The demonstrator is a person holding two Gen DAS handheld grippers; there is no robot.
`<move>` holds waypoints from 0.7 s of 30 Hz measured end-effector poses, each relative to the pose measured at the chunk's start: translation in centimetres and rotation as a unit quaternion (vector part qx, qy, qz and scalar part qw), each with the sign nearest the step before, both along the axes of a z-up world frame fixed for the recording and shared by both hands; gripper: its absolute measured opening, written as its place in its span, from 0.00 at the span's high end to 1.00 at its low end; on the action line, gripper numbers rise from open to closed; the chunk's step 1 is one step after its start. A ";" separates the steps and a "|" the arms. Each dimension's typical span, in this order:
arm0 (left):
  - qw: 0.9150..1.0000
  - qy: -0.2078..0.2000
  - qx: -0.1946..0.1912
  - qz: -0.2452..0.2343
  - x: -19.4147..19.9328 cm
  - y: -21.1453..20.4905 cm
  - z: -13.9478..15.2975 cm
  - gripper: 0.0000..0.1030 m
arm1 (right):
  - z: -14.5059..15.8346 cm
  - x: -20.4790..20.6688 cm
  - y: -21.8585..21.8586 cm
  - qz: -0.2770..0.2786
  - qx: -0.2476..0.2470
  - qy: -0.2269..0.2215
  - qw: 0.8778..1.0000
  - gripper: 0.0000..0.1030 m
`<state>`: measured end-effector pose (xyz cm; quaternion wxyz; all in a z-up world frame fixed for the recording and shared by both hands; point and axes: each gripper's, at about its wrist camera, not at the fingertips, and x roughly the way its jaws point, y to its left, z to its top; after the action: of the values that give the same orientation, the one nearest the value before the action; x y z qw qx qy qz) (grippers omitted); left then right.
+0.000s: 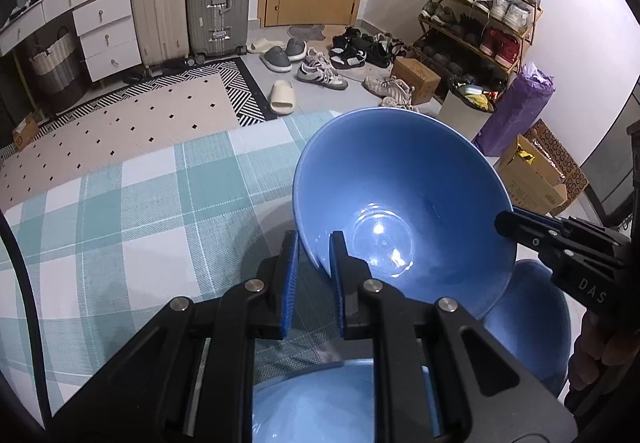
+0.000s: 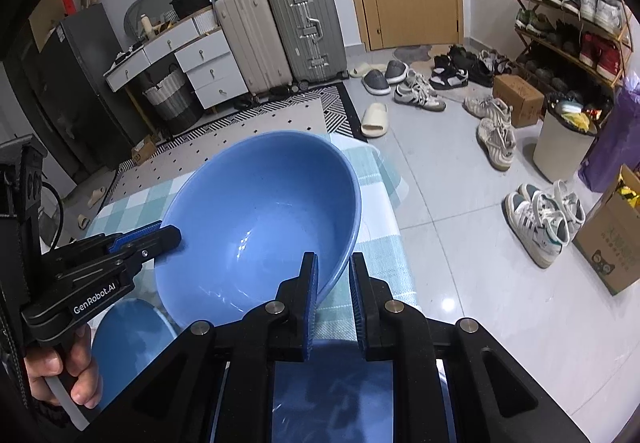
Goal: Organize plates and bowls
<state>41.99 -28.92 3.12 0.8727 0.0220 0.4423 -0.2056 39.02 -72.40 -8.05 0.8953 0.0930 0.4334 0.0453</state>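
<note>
A large blue bowl [image 1: 400, 195] [image 2: 256, 219] hangs tilted above the checked tablecloth, its opening turned toward both cameras. My left gripper [image 1: 314, 243] is shut on the near-left part of its rim and shows in the right wrist view [image 2: 168, 233] clamped on the bowl's left edge. My right gripper [image 2: 334, 263] has the rim between its blue pads and is shut on it; in the left wrist view, this right gripper [image 1: 508, 219] bites the bowl's right edge. Two more blue dishes lie below: one under my fingers [image 1: 312, 403] [image 2: 332, 395], one beside it [image 1: 528, 323] [image 2: 132, 339].
The table wears a teal-and-white checked cloth [image 1: 120, 223] [image 2: 384, 243]; its edge drops to tiled floor on the right. Beyond lie scattered shoes [image 2: 496, 131], a white waste bin [image 2: 560, 147], cardboard boxes [image 2: 612, 243], suitcases [image 2: 304, 31] and a shoe rack [image 1: 480, 15].
</note>
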 end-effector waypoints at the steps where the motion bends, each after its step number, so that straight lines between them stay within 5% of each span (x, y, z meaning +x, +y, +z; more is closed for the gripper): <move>1: 1.000 -0.002 -0.002 0.001 -0.1 0.1 0.3 0.88 | 0.2 -0.1 0.0 0.000 0.000 -0.002 1.000 0.84; 21: 0.998 -0.061 -0.014 0.007 -7.4 2.7 9.3 0.88 | 6.3 -5.1 1.9 0.014 -0.012 -0.060 0.998 0.84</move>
<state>34.57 -26.18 12.44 0.8997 0.0195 0.3857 -0.2036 33.92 -70.46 -1.72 0.9198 0.0736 0.3809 0.0585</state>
